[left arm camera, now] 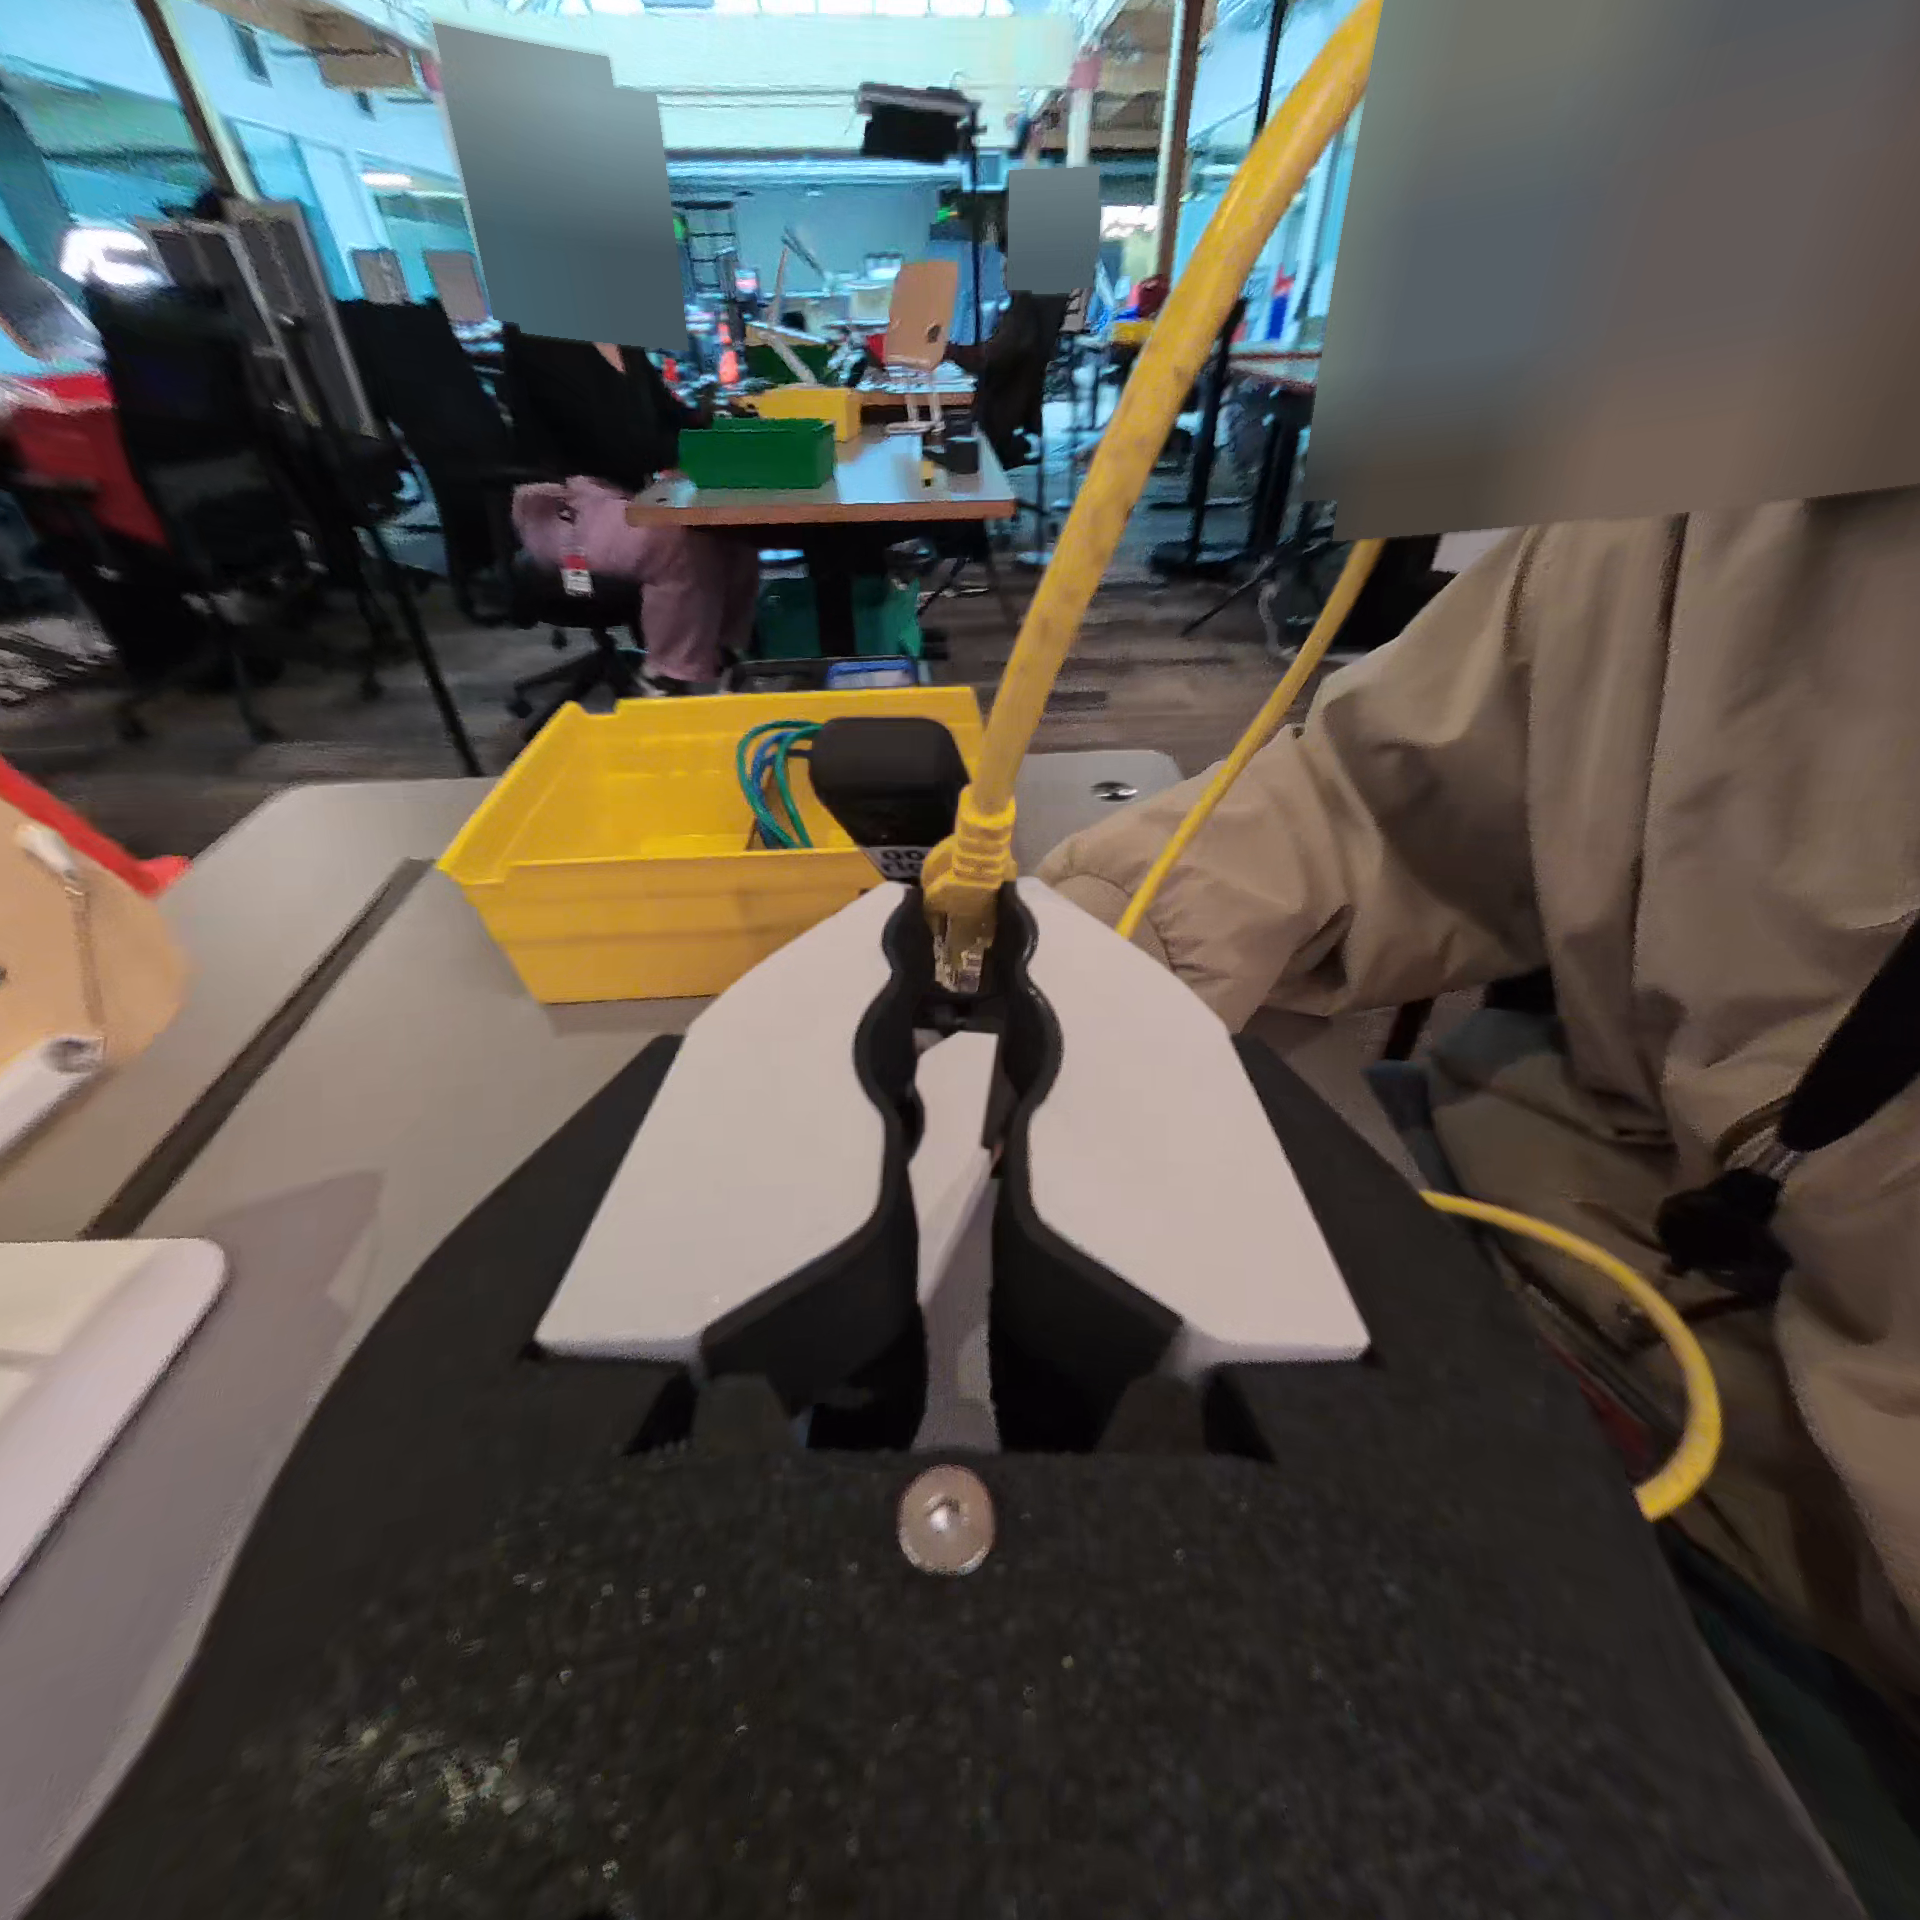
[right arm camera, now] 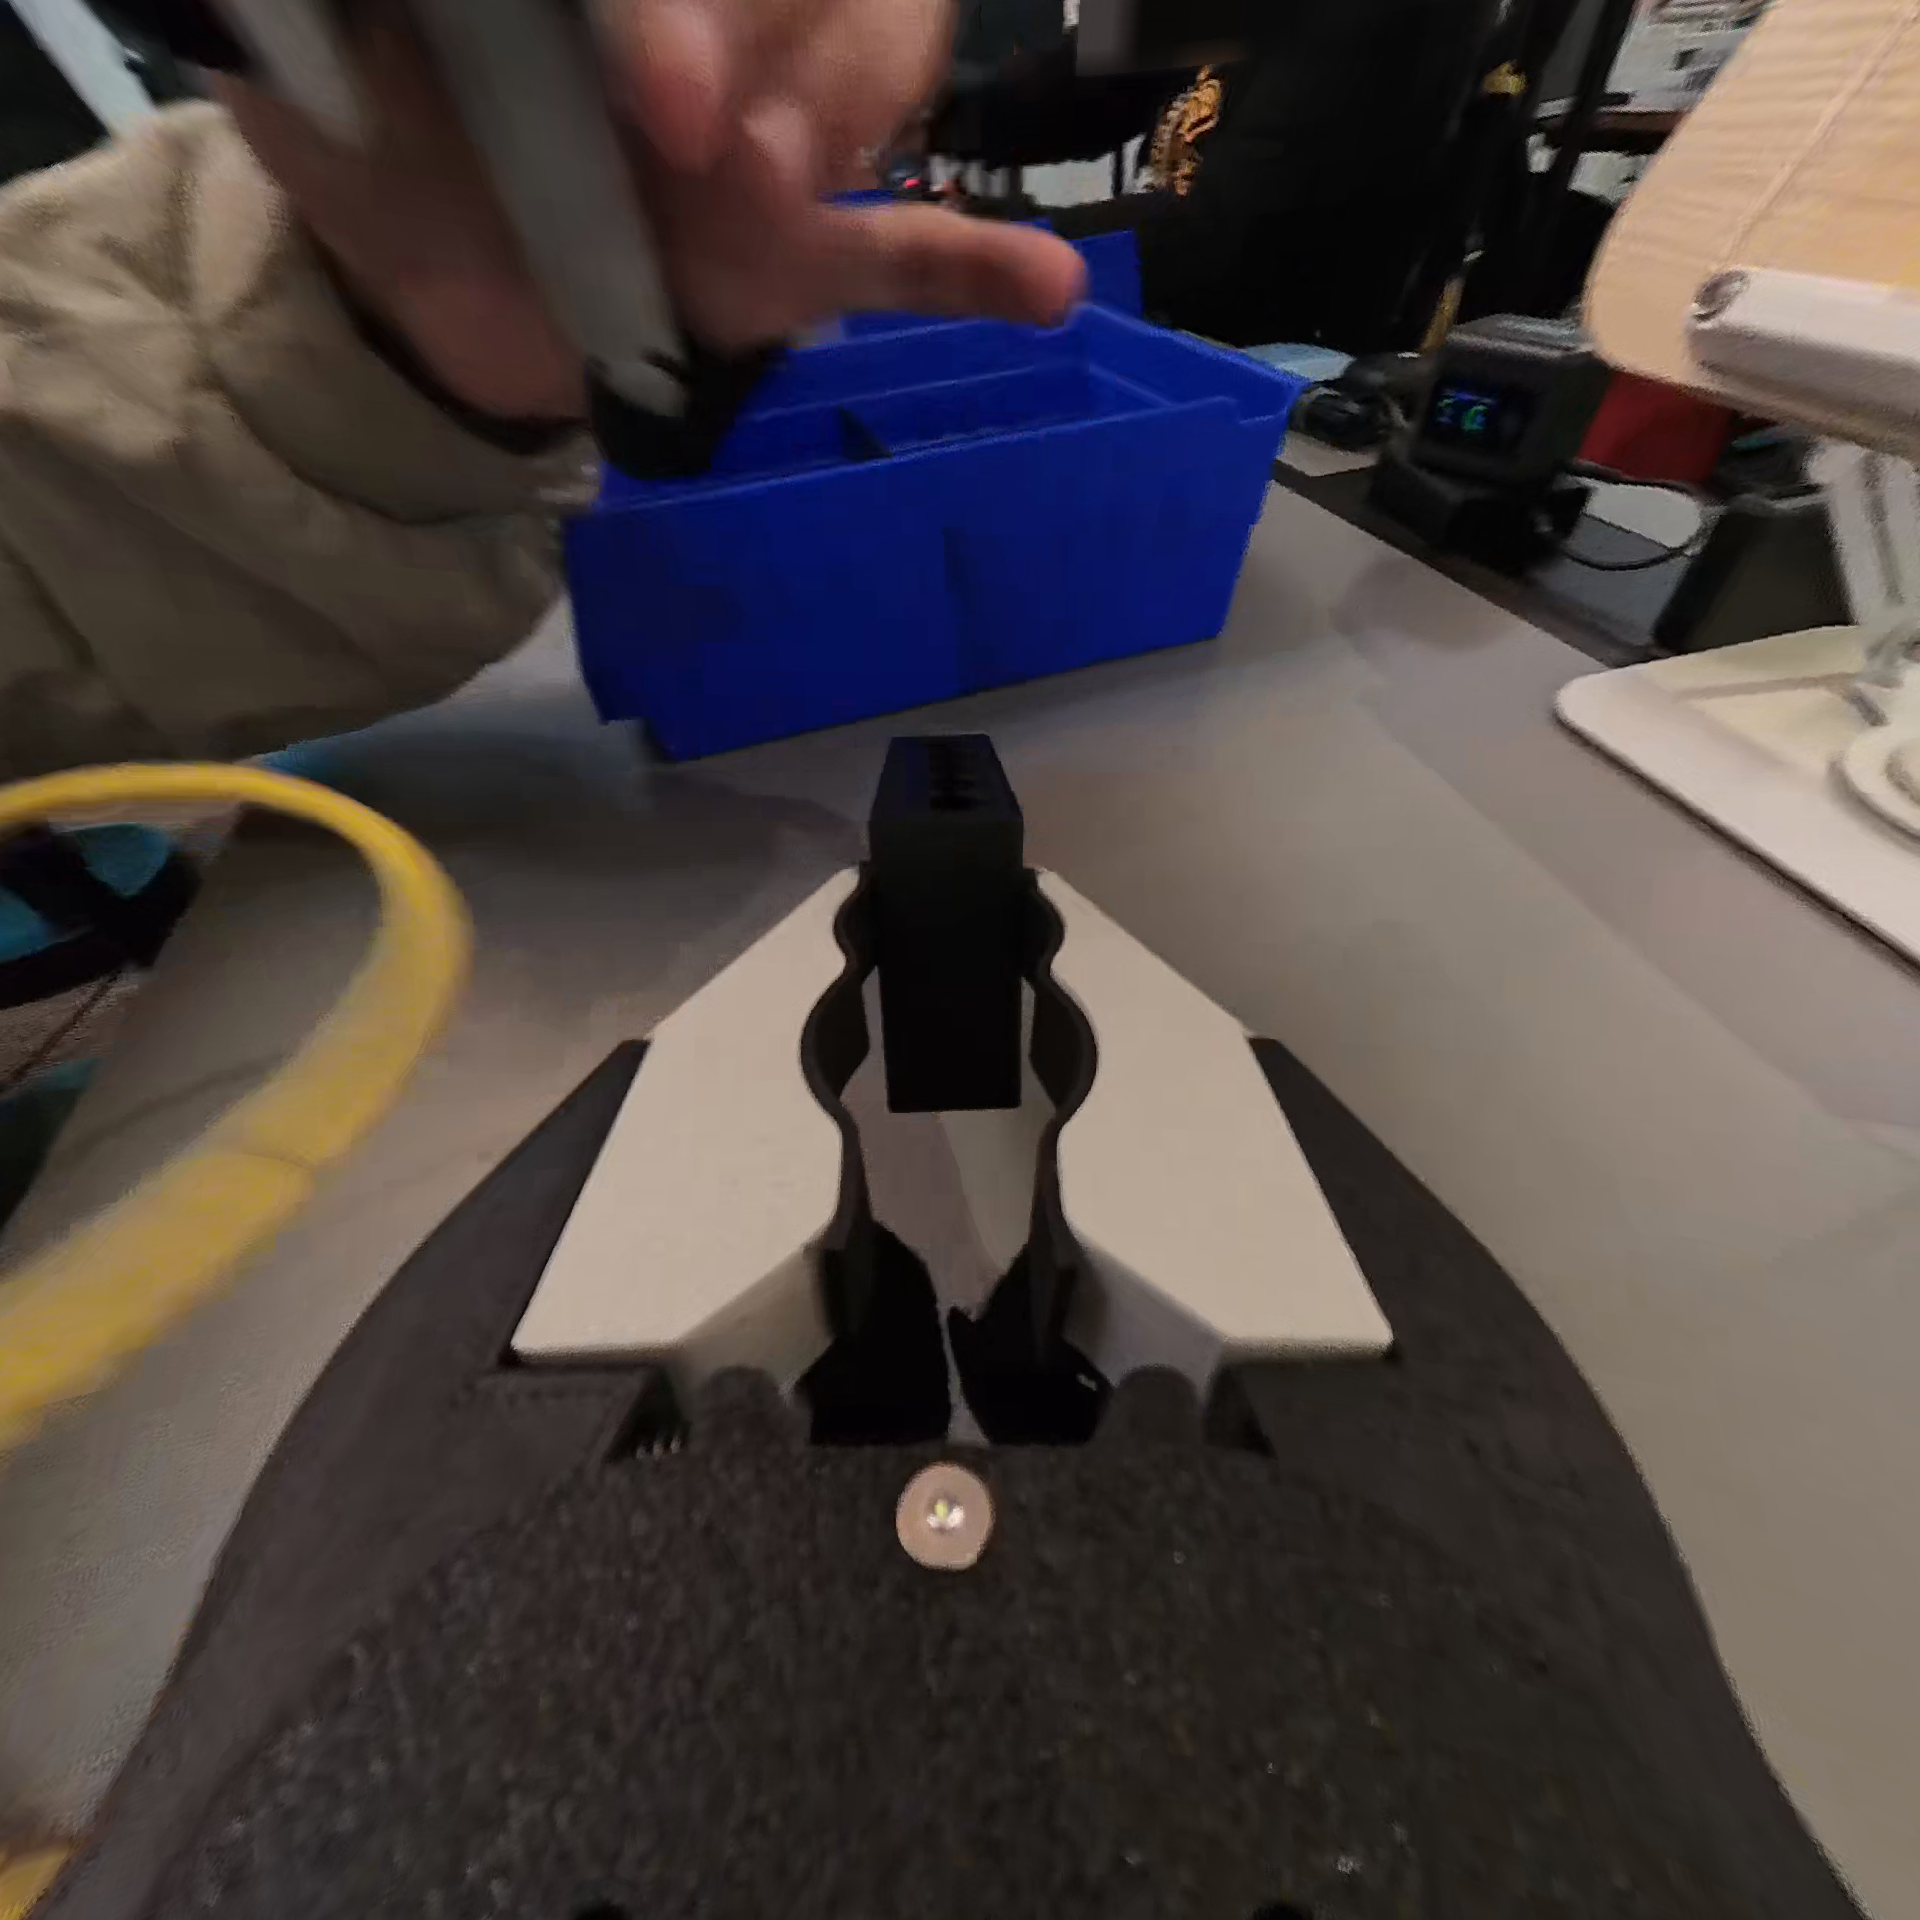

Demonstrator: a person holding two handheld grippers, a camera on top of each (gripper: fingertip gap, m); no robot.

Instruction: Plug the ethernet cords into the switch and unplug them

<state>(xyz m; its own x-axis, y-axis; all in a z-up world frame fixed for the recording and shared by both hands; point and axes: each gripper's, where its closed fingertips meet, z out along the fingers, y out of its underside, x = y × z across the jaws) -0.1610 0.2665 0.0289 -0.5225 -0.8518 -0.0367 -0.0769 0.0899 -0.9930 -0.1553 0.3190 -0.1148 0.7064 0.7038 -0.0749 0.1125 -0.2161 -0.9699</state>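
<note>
Yellow ethernet plug [left arm camera: 961, 914] pinched between left jaws, black switch [right arm camera: 948, 925] between right jaws

Left wrist view bright, daylight from ceiling skylights, sharp centre, fisheye bending at edges. Right wrist view dimmer, heavy motion blur on the person's bare hand [right arm camera: 665, 208] and thick yellow ethernet cable [right arm camera: 343, 1039]; soft shadow under blue plastic bin [right arm camera: 914, 582].

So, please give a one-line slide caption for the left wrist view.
Left gripper clamps a yellow ethernet cord at its plug, before a yellow bin.
</note>
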